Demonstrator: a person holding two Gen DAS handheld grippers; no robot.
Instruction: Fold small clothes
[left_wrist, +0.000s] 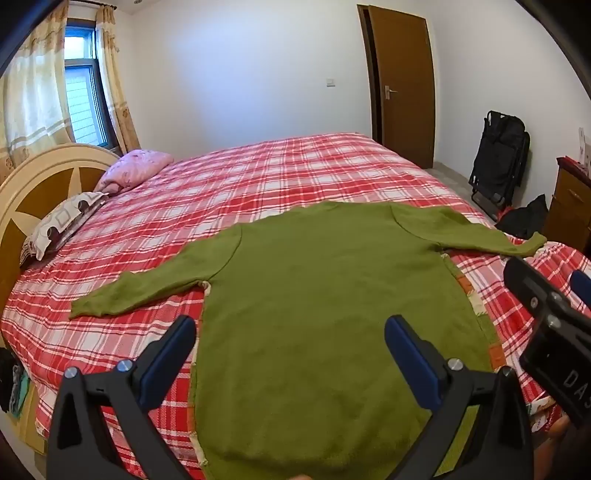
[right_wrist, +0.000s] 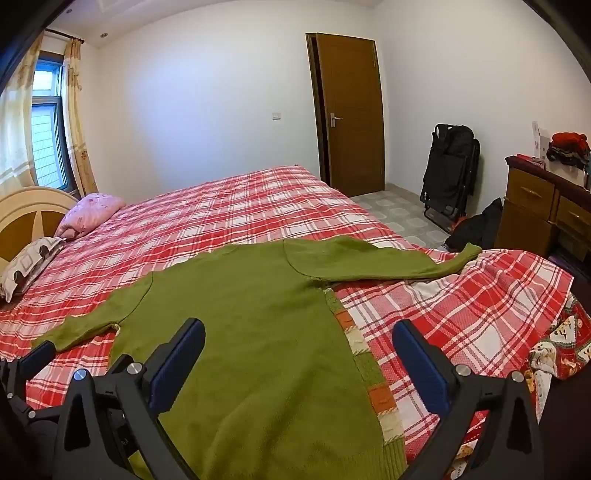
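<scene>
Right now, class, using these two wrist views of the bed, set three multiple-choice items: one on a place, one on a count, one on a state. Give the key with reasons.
1. Where does the green sweater lie?
A. On the red plaid bedspread
B. On the wooden dresser
C. On the floor by the door

2. How many pillows lie by the headboard?
A. One
B. Two
C. Four

3. How do the sweater's sleeves lie?
A. Folded across the body
B. Tucked underneath
C. Spread out to both sides

Key:
1 A, the sweater lies flat on the plaid cover.
2 B, a pink pillow and a patterned pillow show.
3 C, the left sleeve and right sleeve reach outward; nothing is folded yet, and the left tool and right tool are open above it.
</scene>
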